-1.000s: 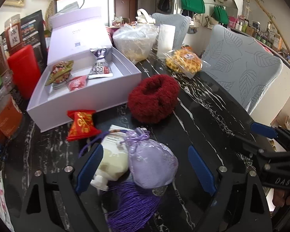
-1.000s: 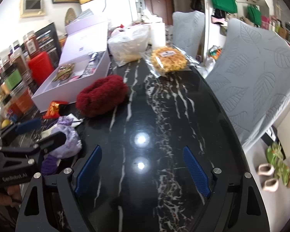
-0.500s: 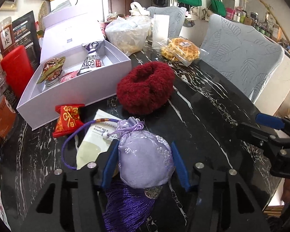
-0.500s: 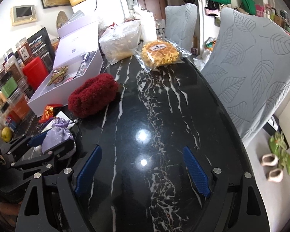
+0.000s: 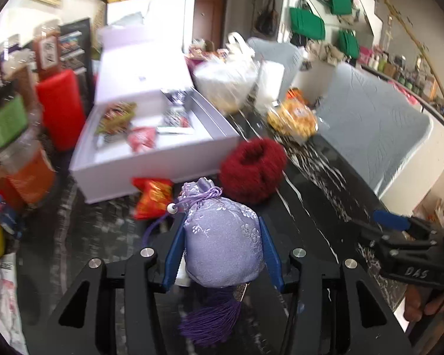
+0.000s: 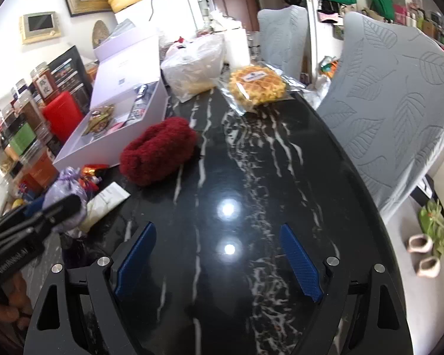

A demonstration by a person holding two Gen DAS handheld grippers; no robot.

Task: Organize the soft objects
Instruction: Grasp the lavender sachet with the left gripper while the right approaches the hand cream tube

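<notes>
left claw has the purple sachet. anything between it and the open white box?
Partly. The left claw holds the purple sachet; the red snack packet lies just ahead against the white box front wall, and that wall must be cleared. The dark red scrunchie sits off to the right.

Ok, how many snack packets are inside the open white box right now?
3 visible in the white box: a green-gold packet at left, a red packet in front, a dark packet toward the back. Blur may hide others.

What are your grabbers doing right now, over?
Left gripper shut on purple pouch. Right gripper open, empty, over black table. Red fuzzy ring and red packet sit before white box.
</notes>
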